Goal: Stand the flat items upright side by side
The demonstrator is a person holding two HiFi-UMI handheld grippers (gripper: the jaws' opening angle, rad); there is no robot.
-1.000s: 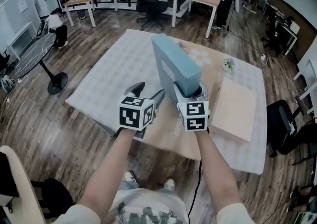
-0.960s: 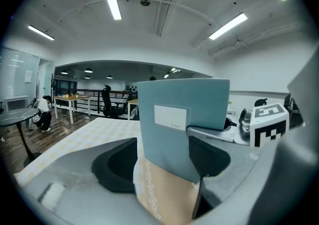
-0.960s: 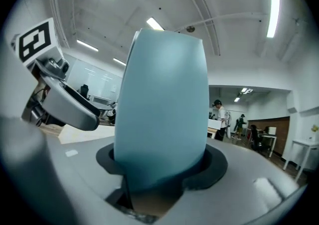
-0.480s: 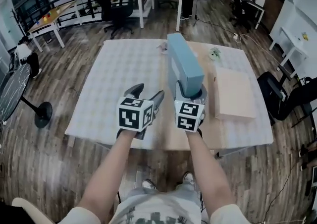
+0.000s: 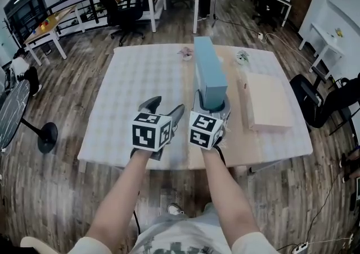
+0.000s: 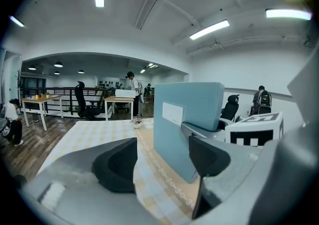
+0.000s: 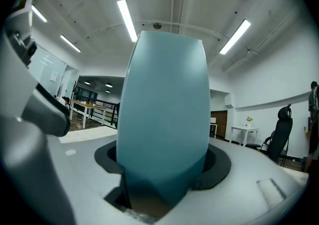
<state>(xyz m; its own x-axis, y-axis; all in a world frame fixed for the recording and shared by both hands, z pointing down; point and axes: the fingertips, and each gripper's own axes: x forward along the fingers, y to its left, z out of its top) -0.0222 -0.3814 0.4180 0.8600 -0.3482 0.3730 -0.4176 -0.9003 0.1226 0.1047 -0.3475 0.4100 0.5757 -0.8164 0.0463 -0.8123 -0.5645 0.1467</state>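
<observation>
A tall blue box [image 5: 209, 73] stands upright on its edge in the middle of the table, its narrow end towards me. My right gripper [image 5: 212, 104] holds it low at the near end. In the right gripper view the box [image 7: 164, 119] fills the gap between the two dark pads, which lie against its sides; the jaws have just been opening a little with the box still between them. My left gripper [image 5: 165, 107] hovers open just left of the box with nothing in it; from there the box [image 6: 187, 129] shows a white label. A flat beige box [image 5: 269, 101] lies to the right.
The table wears a pale checked cloth [image 5: 129, 90] with a bare tan strip under the boxes. Two small flower ornaments [image 5: 185, 52] [image 5: 242, 56] sit near the far edge. An office chair [image 5: 309, 104] stands off the right edge, and desks and chairs beyond.
The blue box and the right gripper have swung round, so the box now runs straight away from me. The left gripper has kept its place beside it, open.
</observation>
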